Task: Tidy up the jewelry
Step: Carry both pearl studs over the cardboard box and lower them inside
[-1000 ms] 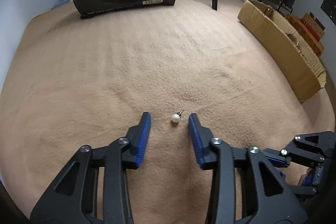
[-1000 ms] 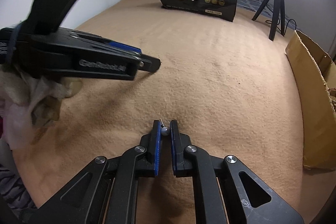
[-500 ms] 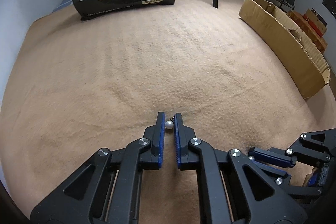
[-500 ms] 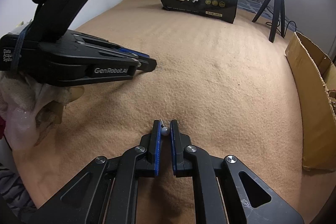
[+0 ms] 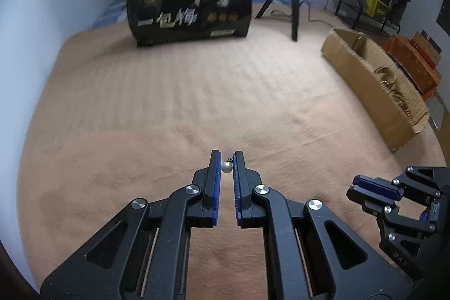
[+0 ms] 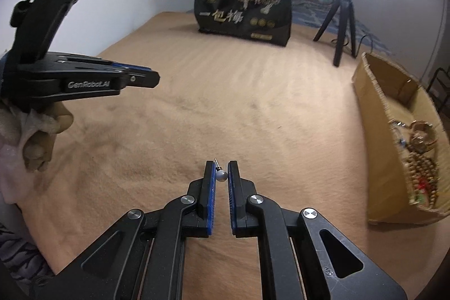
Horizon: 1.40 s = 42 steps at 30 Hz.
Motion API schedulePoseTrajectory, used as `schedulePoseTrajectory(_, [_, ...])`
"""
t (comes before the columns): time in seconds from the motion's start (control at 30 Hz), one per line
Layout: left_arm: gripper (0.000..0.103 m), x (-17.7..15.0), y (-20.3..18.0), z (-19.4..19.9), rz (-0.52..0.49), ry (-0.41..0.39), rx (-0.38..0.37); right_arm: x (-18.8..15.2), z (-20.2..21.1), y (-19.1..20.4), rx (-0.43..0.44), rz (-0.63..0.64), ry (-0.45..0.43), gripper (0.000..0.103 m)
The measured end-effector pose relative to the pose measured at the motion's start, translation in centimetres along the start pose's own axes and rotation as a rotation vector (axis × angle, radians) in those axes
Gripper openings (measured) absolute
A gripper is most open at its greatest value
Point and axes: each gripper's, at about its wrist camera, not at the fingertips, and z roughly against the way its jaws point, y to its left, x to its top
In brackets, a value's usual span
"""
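Holding one pearl stud earring (image 5: 226, 167) (image 6: 221, 175) apiece, left tool (image 5: 225, 159) and right tool (image 6: 221, 169) pinch theirs; cardboard box (image 6: 374, 114) already contains beaded pieces; deposit remains.

Both grippers point forward side by side, the left gripper (image 5: 226, 159) and the right gripper (image 6: 221, 169) each with fingers nearly closed, pinching something small.

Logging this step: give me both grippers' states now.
Left gripper: shut on a pearl earring.
Right gripper: shut on a second pearl earring.
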Motion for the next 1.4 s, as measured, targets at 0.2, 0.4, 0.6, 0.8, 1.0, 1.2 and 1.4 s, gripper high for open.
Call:
schedulePoseTrajectory(0.2, [0.006, 1.8, -2.9, 2.7, -0.021, -0.065, -0.031, 1.3, 3.3, -2.6, -0.051, -0.015, -0.055, 0.007])
schedulePoseTrajectory(0.4, [0.006, 4.2, -6.2, 4.5, -0.027, -0.126, -0.068, 2.2, 6.5, -7.3, -0.122, -0.061, -0.091, 0.007])
schedulePoseTrajectory(0.6, [0.006, 6.9, -10.0, 5.3, -0.041, -0.179, -0.104, 2.6, 8.9, -11.4, -0.183, -0.110, -0.108, 0.007])
schedulePoseTrajectory(0.8, [0.006, 9.2, -14.2, 4.4, -0.059, -0.203, -0.139, 3.1, 10.7, -14.7, -0.218, -0.136, -0.121, 0.007])
schedulePoseTrajectory(1.0, [0.006, 11.1, -17.1, 3.1, -0.063, -0.216, -0.158, 3.9, 11.6, -17.4, -0.240, -0.145, -0.132, 0.007])
schedulePoseTrajectory(1.2, [0.006, 13.1, -19.0, 1.8, -0.060, -0.225, -0.165, 4.2, 12.0, -19.3, -0.251, -0.147, -0.135, 0.007])
schedulePoseTrajectory(1.4, [0.006, 14.5, -20.4, 0.2, -0.057, -0.220, -0.167, 4.5, 11.8, -20.4, -0.251, -0.149, -0.131, 0.007])
